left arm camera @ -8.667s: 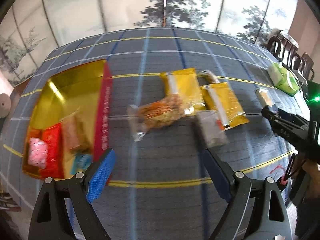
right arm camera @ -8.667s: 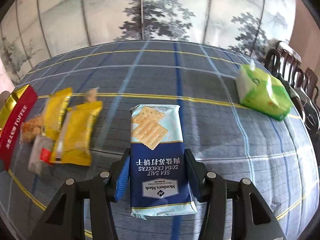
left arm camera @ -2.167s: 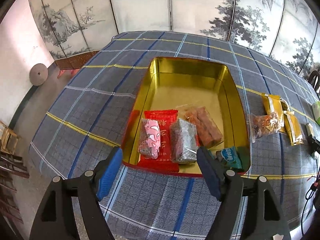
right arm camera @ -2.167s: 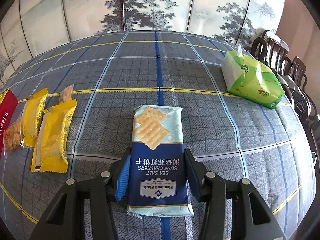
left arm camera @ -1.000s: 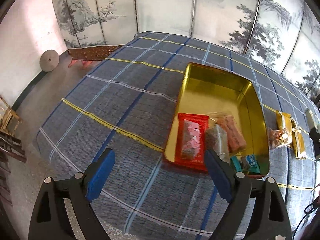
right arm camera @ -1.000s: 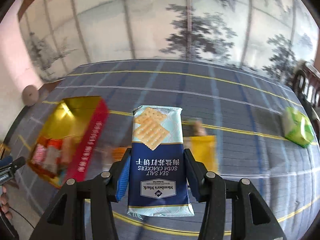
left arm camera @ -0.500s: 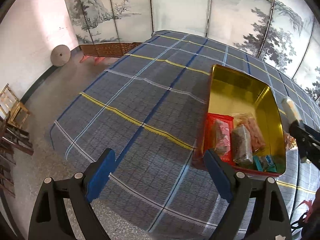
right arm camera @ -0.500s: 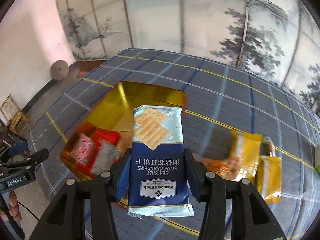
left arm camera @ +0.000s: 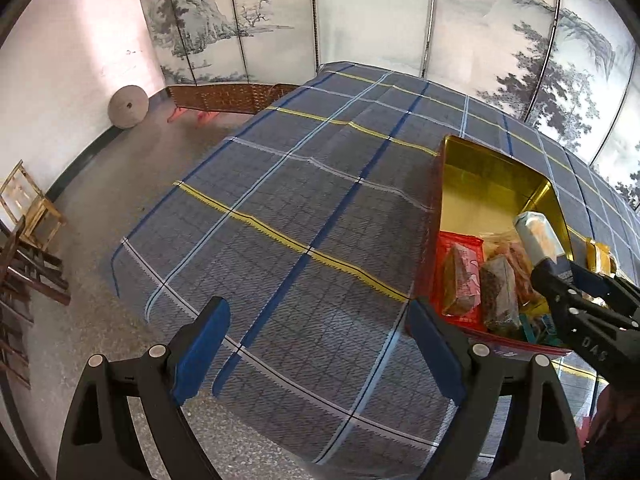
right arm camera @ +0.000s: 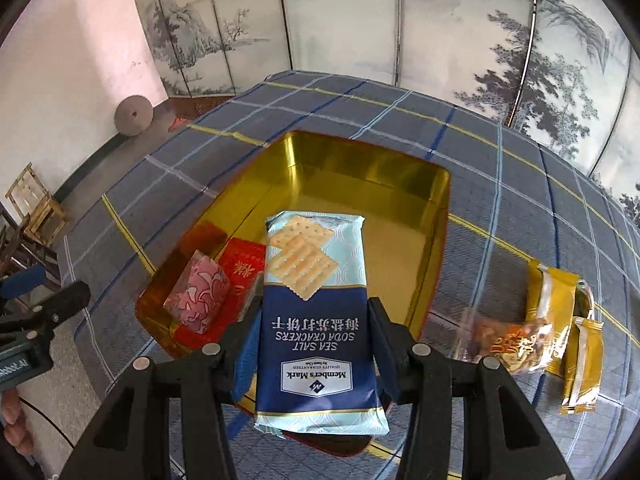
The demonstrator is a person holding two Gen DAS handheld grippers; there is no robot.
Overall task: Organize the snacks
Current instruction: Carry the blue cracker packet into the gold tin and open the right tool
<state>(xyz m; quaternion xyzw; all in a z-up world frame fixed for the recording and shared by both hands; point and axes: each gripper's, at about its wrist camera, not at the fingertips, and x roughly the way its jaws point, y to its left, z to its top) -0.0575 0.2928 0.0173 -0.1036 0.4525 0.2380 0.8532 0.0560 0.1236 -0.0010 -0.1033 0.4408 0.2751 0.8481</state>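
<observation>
My right gripper [right arm camera: 314,332] is shut on a blue and pale-green soda cracker pack [right arm camera: 316,304] and holds it above the gold tin [right arm camera: 360,172], over its near half. The tin holds a pink snack [right arm camera: 198,292], a red packet [right arm camera: 244,260] and other wrapped snacks. In the left wrist view the tin [left arm camera: 480,168] sits at the right, with the right gripper and cracker pack [left arm camera: 538,236] above it. My left gripper [left arm camera: 320,344] is open and empty, left of the tin over the table's corner.
Two yellow packets [right arm camera: 554,300] and a clear bag of orange snacks [right arm camera: 508,344] lie on the plaid tablecloth [right arm camera: 500,208] right of the tin. The table edge and floor [left arm camera: 120,168] are to the left. Painted screens stand behind.
My right gripper has carried the cracker pack left from the open table to above the tin. My left gripper has let go of a grey snack into the tin and drawn back left.
</observation>
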